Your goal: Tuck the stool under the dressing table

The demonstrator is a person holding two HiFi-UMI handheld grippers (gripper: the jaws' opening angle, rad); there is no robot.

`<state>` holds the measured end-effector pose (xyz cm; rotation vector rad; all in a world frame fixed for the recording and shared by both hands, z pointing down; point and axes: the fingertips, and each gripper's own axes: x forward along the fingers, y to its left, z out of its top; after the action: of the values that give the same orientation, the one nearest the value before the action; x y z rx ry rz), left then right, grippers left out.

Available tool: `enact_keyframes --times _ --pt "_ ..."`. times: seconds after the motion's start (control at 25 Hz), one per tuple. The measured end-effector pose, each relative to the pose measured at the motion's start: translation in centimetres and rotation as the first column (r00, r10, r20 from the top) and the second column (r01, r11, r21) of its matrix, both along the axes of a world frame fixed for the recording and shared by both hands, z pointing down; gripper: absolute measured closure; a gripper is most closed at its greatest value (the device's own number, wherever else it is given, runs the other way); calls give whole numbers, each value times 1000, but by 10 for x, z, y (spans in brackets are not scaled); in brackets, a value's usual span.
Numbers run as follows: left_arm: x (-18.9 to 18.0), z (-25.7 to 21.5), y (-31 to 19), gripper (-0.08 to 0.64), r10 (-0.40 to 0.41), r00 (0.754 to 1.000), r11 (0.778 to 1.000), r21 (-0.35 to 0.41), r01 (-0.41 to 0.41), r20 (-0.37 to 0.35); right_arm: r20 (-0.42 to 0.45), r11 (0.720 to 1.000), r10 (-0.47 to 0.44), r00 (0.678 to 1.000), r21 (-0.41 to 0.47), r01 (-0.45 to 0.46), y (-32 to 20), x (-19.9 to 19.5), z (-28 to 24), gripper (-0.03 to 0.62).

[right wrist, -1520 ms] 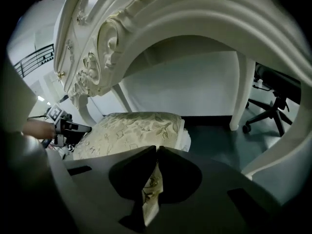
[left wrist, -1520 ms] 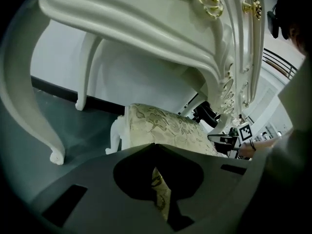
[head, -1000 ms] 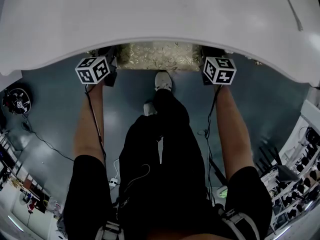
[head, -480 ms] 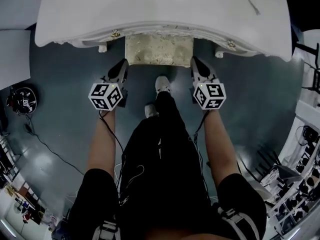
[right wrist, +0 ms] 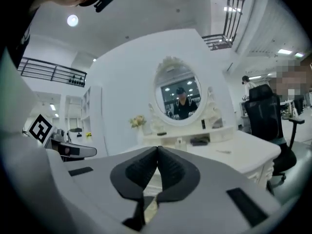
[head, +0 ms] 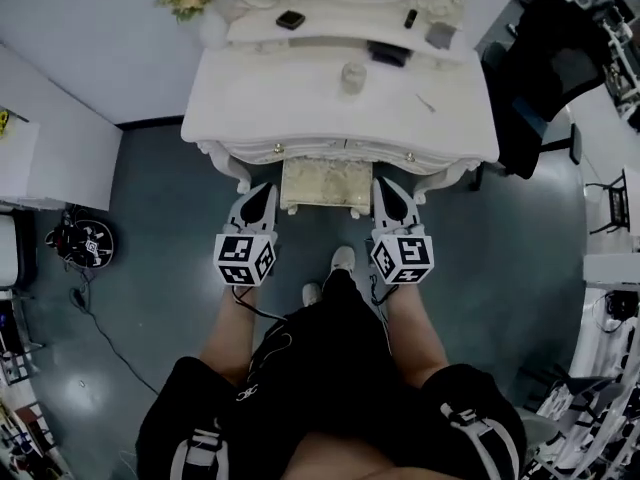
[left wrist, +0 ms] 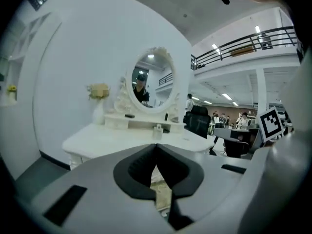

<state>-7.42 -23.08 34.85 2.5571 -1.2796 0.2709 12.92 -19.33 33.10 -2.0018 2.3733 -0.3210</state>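
Cream stool (head: 327,185) sits under white tabletop (head: 300,108), just ahead, centred between left tongs (head: 260,192) and right tongs (head: 387,190); both pinched together, empty.

The stool (head: 327,182) sits partly under the white dressing table (head: 280,108).

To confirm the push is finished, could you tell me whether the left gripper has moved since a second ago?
Yes. The left gripper has drawn back from under the dressing table, toward the person, and now sits before its front edge.
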Motion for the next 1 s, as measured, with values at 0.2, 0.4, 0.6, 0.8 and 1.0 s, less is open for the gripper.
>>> enact_keyframes --times 0.2,0.4,0.6,0.8,1.0 --pt "-12 -117 26 541 -35 999 993 109 37 -18 -17 987 54 998 151 -51 28 1 -122 577" --pt "-23 -182 47 541 -55 998 980 188 59 -24 -57 971 45 997 237 -30 48 -14 -187 577" --pt "-25 -202 63 541 -72 997 964 256 74 -16 -102 966 21 995 260 6 63 -27 -200 577" --pt "-19 -202 76 541 -60 998 965 256 59 -4 -94 966 25 995 258 0 73 -27 -199 577" --pt "-21 -201 74 541 -55 998 967 248 56 -11 -101 966 26 995 258 0 72 -30 -198 577"
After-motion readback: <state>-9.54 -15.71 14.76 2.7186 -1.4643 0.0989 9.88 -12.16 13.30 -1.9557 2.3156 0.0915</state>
